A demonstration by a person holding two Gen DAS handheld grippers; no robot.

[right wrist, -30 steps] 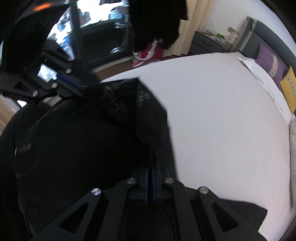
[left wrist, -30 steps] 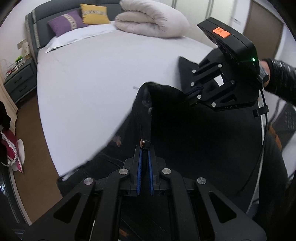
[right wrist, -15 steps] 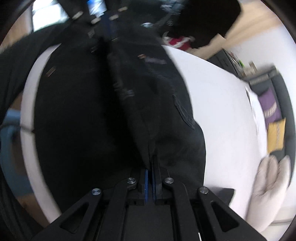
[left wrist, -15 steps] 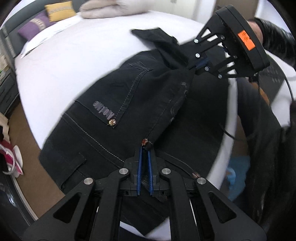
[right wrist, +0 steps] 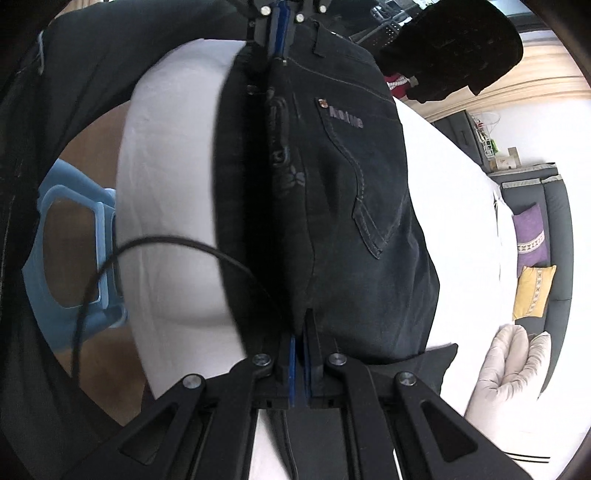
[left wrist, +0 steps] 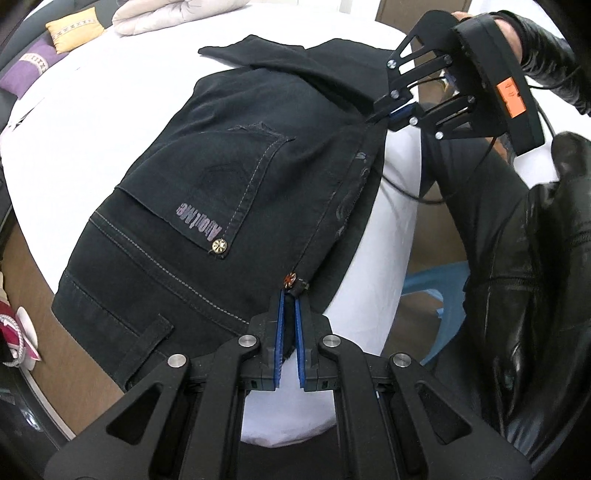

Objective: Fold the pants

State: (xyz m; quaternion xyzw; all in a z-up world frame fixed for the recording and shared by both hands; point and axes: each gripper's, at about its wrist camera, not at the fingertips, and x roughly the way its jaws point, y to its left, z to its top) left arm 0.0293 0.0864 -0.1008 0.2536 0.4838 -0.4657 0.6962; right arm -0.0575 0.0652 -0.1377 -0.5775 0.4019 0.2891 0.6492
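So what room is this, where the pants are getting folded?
Most likely a bedroom. The black jeans lie on a big bed with a white sheet, with purple and yellow pillows by a dark headboard, plus a rolled-up duvet.

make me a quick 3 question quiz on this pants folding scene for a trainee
1. True or false: both the left gripper and the right gripper are shut on the black jeans.
2. Which cushion lies nearer the rolled duvet? A) purple cushion B) yellow cushion
3. Fill in: the jeans lie on the white ____.

Key: 1 true; 2 B; 3 bed
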